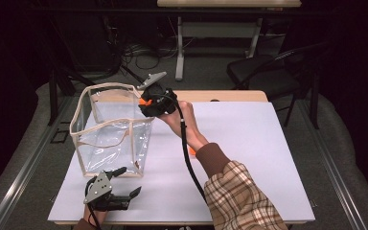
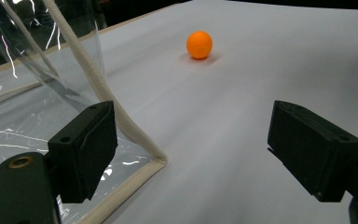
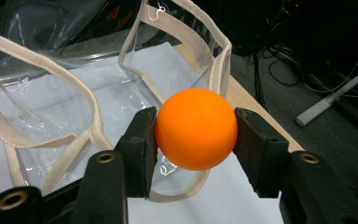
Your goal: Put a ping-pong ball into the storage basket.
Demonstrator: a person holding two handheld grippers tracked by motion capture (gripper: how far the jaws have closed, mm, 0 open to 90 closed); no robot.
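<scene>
Tongs first: my right tongs [image 3: 193, 135] are clamped on an orange ball [image 3: 196, 129], one pad on each side of it, and I hold it up at the bag's [image 1: 110, 132] near-right top corner, by the rim. From the right gripper view the bag's open mouth lies just ahead and below the ball, slightly to the left, so I judge the coming move to be a short carry forward over the rim before letting go. The bag is clear plastic with cream trim, standing upright on the left part of the table [image 1: 249, 158], its mouth facing up.

My left tongs [image 2: 205, 154] stand wide open with nothing between them, low at the bag's front corner. A second ball [image 2: 199, 45] rests on the table beyond them, well clear of the bag; the left hand seems nearer to it.
</scene>
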